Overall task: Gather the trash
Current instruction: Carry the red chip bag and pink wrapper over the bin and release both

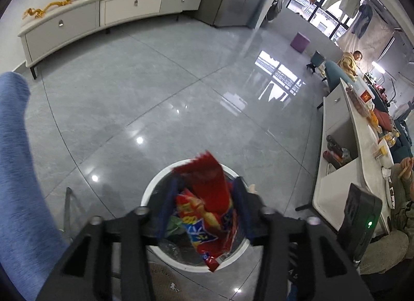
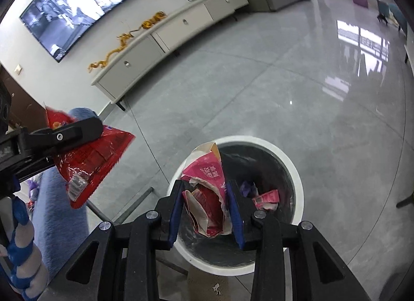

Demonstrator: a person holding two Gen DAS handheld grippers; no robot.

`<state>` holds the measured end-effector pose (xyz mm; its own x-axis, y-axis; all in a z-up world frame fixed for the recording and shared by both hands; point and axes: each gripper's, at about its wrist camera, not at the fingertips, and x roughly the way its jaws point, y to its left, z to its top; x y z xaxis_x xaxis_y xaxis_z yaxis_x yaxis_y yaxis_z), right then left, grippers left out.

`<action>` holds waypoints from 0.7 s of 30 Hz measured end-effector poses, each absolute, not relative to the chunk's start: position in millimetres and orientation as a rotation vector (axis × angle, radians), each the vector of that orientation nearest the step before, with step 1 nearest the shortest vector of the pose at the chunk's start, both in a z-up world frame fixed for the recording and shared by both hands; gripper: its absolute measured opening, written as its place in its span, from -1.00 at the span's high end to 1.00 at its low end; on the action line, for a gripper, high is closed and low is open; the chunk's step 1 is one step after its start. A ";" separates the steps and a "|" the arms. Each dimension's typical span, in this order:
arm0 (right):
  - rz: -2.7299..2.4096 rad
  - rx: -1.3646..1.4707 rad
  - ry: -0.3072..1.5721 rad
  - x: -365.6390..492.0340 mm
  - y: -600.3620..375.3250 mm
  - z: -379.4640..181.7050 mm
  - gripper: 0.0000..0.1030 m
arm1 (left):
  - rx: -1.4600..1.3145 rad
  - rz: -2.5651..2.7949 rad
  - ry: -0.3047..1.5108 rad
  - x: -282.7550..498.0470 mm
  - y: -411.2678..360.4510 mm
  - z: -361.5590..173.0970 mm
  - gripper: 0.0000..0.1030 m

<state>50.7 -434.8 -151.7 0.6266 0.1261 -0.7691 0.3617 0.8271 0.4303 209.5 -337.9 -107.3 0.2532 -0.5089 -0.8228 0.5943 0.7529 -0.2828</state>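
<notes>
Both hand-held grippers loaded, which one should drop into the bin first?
Right, probably. The right hand-held gripper holds the pink wrapper over the bin opening. In the same view, the left hand-held gripper holds its red snack bag off to the side, over floor.

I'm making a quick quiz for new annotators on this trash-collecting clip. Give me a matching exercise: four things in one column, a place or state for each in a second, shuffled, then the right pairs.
Things:
1. red snack bag
2. pink torn carton
3. round white bin
4. yellow dragon ornament

Places or states:
A. lying on the long white cabinet
B. gripped in the right hand-held gripper
C. standing on the grey floor below both grippers
D. gripped in the left hand-held gripper

Pairs: 1-D, 2-B, 3-C, 4-A
</notes>
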 end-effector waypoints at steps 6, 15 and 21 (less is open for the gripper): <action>-0.177 0.600 0.939 49.3 -442.8 -166.2 0.26 | 0.091 -0.755 1.117 217.0 -356.4 -129.2 -0.03; -0.191 0.581 0.931 48.5 -441.3 -160.5 0.02 | 0.083 -0.736 1.103 210.0 -350.0 -130.4 -0.17; -0.202 0.562 0.903 37.7 -435.5 -144.3 -0.02 | 0.067 -0.741 1.092 203.6 -337.0 -120.1 -0.20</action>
<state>37.7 -435.5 -144.3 0.6119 0.0651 -0.7882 0.3947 0.8385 0.3757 203.6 -337.0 -120.1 0.2490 -0.5123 -0.8220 0.5752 0.7610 -0.3001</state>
